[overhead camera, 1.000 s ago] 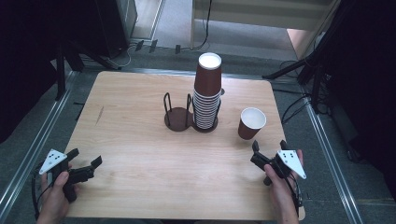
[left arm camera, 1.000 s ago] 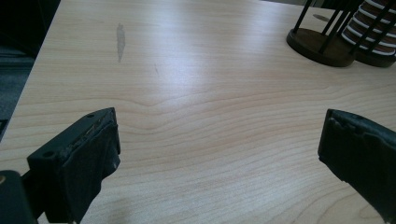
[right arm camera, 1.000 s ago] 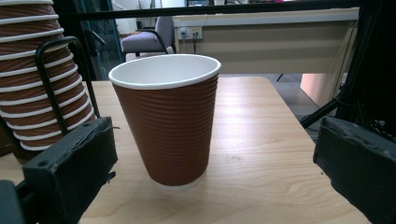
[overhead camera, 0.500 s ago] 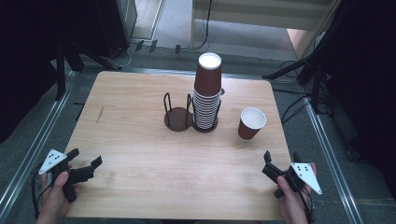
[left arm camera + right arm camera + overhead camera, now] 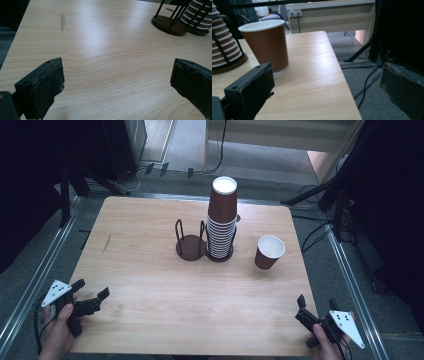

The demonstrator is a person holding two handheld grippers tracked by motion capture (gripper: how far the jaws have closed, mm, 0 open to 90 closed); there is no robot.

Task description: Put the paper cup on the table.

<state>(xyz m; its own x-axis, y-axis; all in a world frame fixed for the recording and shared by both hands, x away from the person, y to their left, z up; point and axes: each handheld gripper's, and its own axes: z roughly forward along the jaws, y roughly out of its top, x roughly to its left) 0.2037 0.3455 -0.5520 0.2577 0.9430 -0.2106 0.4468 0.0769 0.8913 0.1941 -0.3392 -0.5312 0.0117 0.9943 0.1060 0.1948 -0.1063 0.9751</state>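
Resting wide open and empty near the tabletop edge, the right hand-held gripper faced the loose paper cup standing ahead, apart from it. The left hand-held gripper idled open. Reaching forward to grasp the cup likely came next.

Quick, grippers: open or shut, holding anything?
Left gripper: open, empty, over the table.
Right gripper: open, empty, short of the single paper cup.
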